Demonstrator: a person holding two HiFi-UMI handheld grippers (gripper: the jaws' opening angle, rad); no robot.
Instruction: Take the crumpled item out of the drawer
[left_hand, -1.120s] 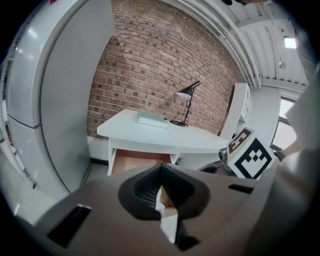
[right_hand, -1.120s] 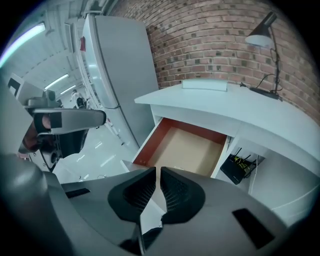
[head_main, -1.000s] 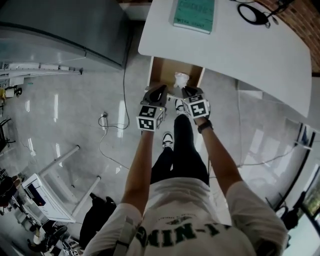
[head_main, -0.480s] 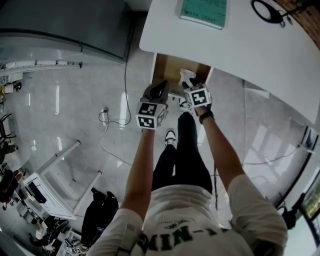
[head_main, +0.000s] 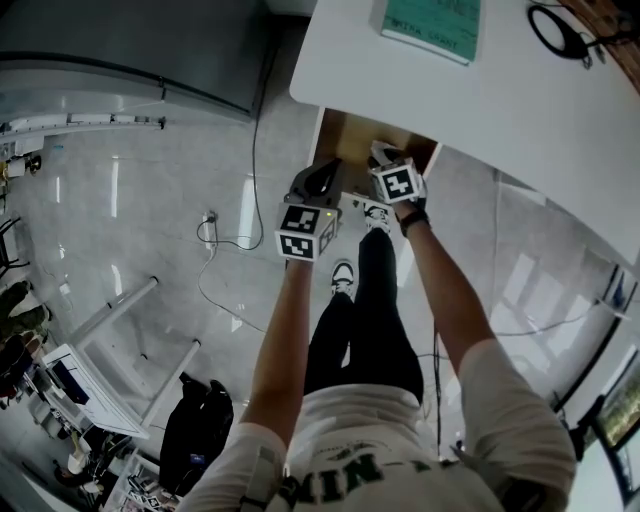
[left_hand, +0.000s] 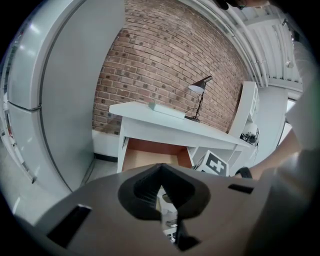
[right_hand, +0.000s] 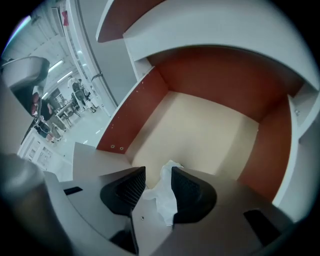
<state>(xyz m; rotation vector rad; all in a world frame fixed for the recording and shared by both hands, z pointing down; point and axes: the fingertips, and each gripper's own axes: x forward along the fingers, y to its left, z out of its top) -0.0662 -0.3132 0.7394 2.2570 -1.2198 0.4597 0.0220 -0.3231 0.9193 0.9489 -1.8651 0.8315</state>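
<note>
Under the white desk (head_main: 520, 110) the wooden drawer (head_main: 345, 140) stands pulled out, its pale floor (right_hand: 210, 125) bare behind the jaws. A crumpled white item (right_hand: 164, 192) lies at the drawer's front. My right gripper (right_hand: 152, 187) reaches down into the drawer (right_hand: 150, 100); its jaws are opening, with the crumpled item between them, close against the right pad. In the head view the right gripper (head_main: 388, 160) is over the drawer's front right. My left gripper (head_main: 318, 182) hangs just in front of the drawer's left half, shut and empty (left_hand: 161, 189).
A green book (head_main: 430, 25) and a black desk lamp (head_main: 560, 25) sit on the desk. A grey cabinet (head_main: 150, 40) stands to the left. A cable (head_main: 215, 250) trails on the shiny floor. The person's legs and shoes (head_main: 345, 275) are below the drawer.
The right gripper has moved forward and down into the drawer and its jaws have spread around the crumpled item. The left gripper has stayed in front of the drawer.
</note>
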